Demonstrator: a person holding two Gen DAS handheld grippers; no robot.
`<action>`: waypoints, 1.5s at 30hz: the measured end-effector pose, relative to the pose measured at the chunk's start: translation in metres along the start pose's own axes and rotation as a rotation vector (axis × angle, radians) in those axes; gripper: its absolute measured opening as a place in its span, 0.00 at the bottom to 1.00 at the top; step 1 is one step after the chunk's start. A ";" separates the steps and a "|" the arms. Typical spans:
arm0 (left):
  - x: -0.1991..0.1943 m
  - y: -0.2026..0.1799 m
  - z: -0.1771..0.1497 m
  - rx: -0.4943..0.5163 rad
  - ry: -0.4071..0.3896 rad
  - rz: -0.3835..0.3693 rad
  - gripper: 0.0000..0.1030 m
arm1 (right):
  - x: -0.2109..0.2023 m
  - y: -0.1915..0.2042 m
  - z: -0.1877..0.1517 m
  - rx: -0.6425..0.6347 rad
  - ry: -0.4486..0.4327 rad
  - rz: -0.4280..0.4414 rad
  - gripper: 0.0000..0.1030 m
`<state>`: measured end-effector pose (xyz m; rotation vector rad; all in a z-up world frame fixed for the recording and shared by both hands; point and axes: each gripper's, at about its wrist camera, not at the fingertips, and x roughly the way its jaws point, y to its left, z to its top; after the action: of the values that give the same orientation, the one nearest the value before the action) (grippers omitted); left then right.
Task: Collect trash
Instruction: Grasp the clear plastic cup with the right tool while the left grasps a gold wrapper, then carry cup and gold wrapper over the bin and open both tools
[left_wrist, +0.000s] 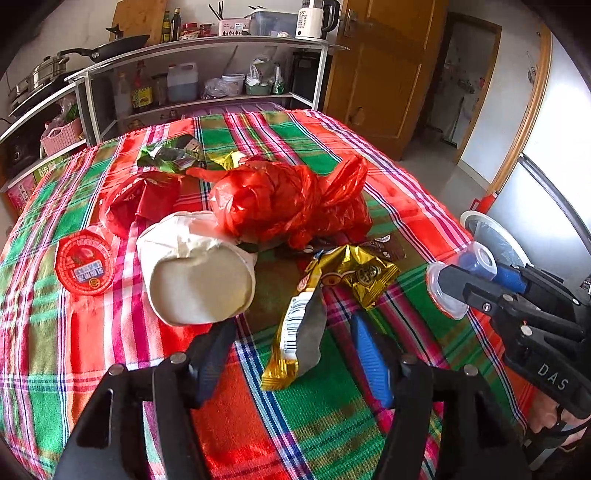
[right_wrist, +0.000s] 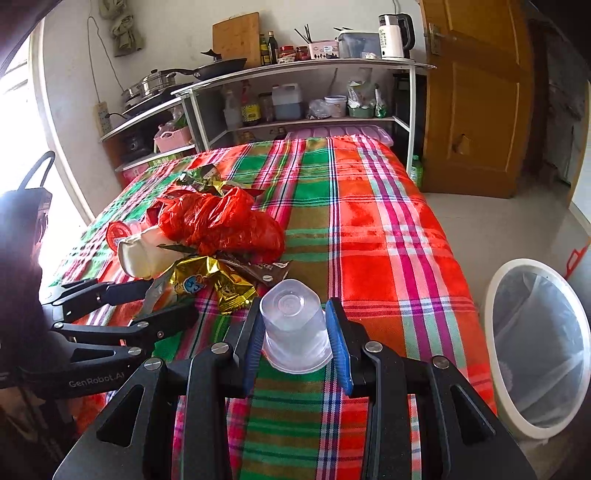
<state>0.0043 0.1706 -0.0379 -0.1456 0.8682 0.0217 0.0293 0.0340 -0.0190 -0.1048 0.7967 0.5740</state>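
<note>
Right tool (right_wrist: 295, 354) pinching clear plastic cup (right_wrist: 293, 325), left tool (left_wrist: 295, 347) spread around gold wrapper (left_wrist: 295, 332), plaid tablecloth (right_wrist: 369, 229)

"DAS" on right claw (left_wrist: 465, 280); "GenRobot.AI" on left claw (right_wrist: 173, 299)

home kitchen | pans (right_wrist: 162, 83), kettle (right_wrist: 395, 35), oil bottles (right_wrist: 272, 46) on shelves (right_wrist: 295, 66)

A clear cup (right_wrist: 295, 325) is upside down between the right jaws. On the counter lie a gold wrapper (left_wrist: 314, 306), a red bag (left_wrist: 288, 199), a white cup (left_wrist: 195, 273) on its side and a red lid (left_wrist: 85, 262). The bin (right_wrist: 535, 350) stands beside the counter.
</note>
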 end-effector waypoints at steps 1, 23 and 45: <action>0.000 -0.002 0.001 0.010 -0.004 -0.001 0.55 | 0.000 0.000 0.000 0.000 0.000 -0.001 0.34; -0.017 -0.045 0.013 0.053 -0.037 -0.067 0.11 | -0.022 -0.026 -0.004 0.050 -0.041 -0.039 0.33; 0.021 -0.173 0.071 0.200 -0.031 -0.262 0.11 | -0.095 -0.160 -0.022 0.266 -0.122 -0.269 0.34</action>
<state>0.0855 0.0083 0.0123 -0.0699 0.8096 -0.3061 0.0464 -0.1497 0.0129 0.0669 0.7196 0.2153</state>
